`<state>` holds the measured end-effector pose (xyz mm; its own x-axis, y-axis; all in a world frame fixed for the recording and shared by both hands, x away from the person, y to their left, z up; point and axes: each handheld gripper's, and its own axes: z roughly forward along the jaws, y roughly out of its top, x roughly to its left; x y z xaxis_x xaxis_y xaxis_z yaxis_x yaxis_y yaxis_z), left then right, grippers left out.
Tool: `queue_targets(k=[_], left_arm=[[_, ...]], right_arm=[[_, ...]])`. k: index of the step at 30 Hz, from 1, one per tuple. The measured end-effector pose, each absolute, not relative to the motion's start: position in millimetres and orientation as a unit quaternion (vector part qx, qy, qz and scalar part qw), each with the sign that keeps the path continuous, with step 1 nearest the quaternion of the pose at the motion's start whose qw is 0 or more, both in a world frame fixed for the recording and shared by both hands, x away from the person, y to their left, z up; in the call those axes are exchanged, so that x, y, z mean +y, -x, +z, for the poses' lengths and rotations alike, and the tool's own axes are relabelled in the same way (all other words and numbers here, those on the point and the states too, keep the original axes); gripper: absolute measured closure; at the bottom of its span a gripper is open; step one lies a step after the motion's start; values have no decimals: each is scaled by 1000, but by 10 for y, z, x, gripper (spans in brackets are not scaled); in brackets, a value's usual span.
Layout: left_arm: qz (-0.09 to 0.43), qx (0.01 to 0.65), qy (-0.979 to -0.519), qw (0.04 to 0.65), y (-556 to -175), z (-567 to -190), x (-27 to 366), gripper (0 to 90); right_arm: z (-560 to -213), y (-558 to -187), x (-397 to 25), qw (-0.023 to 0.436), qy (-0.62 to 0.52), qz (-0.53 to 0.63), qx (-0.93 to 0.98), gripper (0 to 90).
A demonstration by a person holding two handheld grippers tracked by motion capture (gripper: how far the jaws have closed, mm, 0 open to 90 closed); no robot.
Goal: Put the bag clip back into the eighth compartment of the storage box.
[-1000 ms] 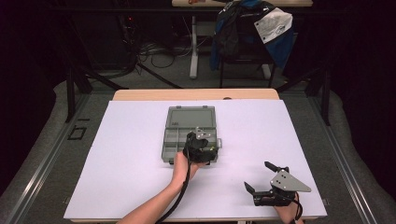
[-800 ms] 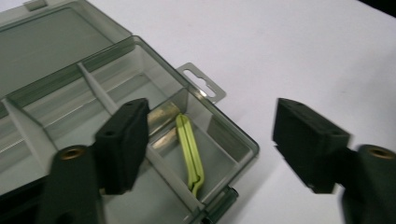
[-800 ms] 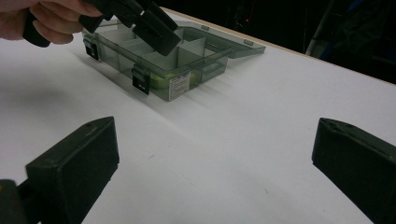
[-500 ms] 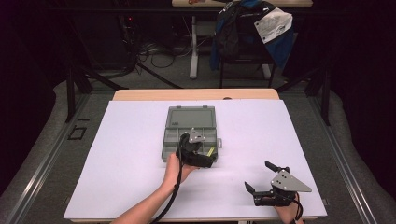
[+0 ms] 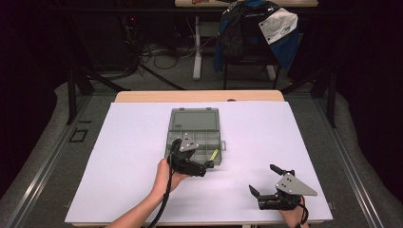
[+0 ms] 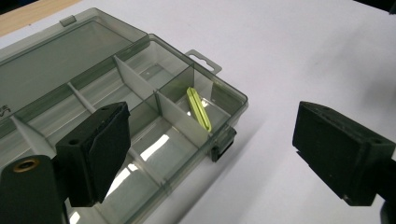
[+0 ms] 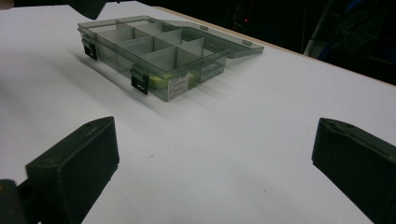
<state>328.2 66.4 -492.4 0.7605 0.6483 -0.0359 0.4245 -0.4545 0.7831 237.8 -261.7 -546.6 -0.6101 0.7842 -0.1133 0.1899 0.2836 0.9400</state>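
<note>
Organizer box (image 5: 195, 136) of smoky clear plastic lies on the white table sheet (image 5: 119, 156), lid folded flat on the far side, dividers splitting it into compartments. A yellow-green strip (image 6: 199, 110) lies tilted in the corner compartment beside the hanging tab, next to one black latch (image 6: 221, 145); in the left gripper view this compartment sits between the two jaws and ahead of them. Left gripper (image 5: 192, 167) is held just above the near edge of the box, jaws spread wide with nothing between the pads; one pad (image 6: 100, 151) overlaps the compartments nearer the person, the other stands over bare sheet beside the box. Right gripper (image 5: 267, 180) rests on the sheet well apart from the box, jaws likewise wide open and empty, the box lying ahead of its fingertips.
</note>
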Motion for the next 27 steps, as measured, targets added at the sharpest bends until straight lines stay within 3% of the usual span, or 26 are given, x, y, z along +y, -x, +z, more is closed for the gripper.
queue_targets(k=[27], left_arm=[[171, 315, -840, 407, -2897, -4972, 1390, 112]], right_arm=[[-5462, -2374, -2600, 296, -328, 501, 744, 3]])
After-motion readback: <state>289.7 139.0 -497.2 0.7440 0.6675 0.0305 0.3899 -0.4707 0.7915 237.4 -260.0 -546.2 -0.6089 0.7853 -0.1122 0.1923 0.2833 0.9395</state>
